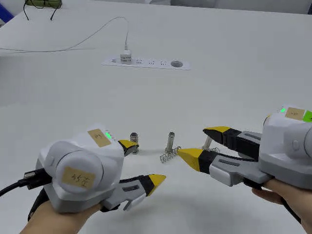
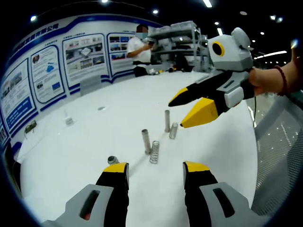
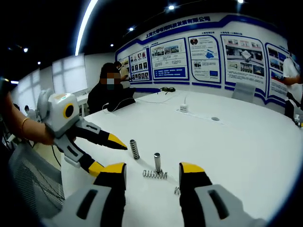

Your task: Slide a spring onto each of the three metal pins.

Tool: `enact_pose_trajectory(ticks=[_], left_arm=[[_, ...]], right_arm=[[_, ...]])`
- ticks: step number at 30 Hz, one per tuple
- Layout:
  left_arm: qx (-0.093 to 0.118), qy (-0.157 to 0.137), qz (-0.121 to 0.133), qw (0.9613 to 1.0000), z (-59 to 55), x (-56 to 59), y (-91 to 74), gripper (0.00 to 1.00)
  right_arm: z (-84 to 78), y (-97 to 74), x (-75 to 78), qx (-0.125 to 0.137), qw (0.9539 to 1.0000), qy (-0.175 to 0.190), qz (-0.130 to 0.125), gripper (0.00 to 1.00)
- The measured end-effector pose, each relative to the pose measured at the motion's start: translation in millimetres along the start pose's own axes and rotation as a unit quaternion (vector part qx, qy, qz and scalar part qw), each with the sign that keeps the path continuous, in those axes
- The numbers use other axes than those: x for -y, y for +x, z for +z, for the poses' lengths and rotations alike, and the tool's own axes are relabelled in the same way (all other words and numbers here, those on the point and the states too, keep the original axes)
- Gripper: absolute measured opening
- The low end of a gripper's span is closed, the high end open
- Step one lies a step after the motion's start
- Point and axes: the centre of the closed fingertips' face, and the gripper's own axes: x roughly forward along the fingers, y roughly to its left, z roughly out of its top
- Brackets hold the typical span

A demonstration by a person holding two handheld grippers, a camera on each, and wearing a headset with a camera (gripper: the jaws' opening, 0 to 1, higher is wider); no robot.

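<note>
We hold the left gripper (image 1: 143, 163) low over the white table (image 1: 234, 73). Its claw is spread wide and holds nothing. The right gripper (image 1: 191, 141) comes in from the opposite side. Its claw is also spread and empty, and its tips point toward the row of pins.

Three metal pins stand upright in a row between the two grippers.

- **First pin:** The first pin (image 1: 134, 139) stands just beside one jaw tip of the left gripper and carries a spring around its shaft.
- **Middle pin:** The middle pin (image 1: 170, 140) is bare. A loose spring (image 1: 169, 155) lies on its side on the table, close against the base of this pin.
- **Third pin:** In the head view, the third pin (image 1: 208, 142) is partly hidden behind the right gripper. The left gripper view shows it bare, with a second loose spring (image 2: 173, 130) just beside it.

A power strip (image 1: 146, 63) with one plug and a cable lies well beyond the pins.
</note>
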Motion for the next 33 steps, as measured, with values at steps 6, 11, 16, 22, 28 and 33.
enact_pose_trajectory(ticks=[6, 11, 16, 22, 28, 33], left_arm=[[-0.005, 0.005, -0.008, 0.9999, -0.6, 0.1, 9.6, 0.41], [-0.013, 0.013, -0.013, 0.9997, -2.6, 0.2, 21.2, 0.37], [-0.023, 0.021, -0.022, 0.9993, -4.1, 0.9, 32.6, 0.33], [-0.039, 0.035, -0.024, 0.9983, -10.3, -2.2, 41.9, 0.28], [-0.048, 0.035, -0.026, 0.9979, -16.3, -2.8, 48.2, 0.23], [-0.047, 0.029, -0.029, 0.9981, -15.7, -3.3, 51.6, 0.21]], right_arm=[[-8.7, -8.8, 2.5, -0.001, 1.0, 0.001, -0.005, 0.47], [-15.8, -14.7, 2.0, -0.003, 0.9999, 0.005, -0.008, 0.49], [-21.5, -17.9, 2.4, -0.004, 0.9999, 0.009, -0.011, 0.51], [-24.9, -21.0, 3.9, -0.006, 0.9999, 0.004, -0.015, 0.51], [-26.2, -23.4, 6.1, -0.005, 0.9998, 0.005, -0.021, 0.51], [-28.1, -24.8, 7.7, -0.007, 0.9997, 0.007, -0.023, 0.51]])
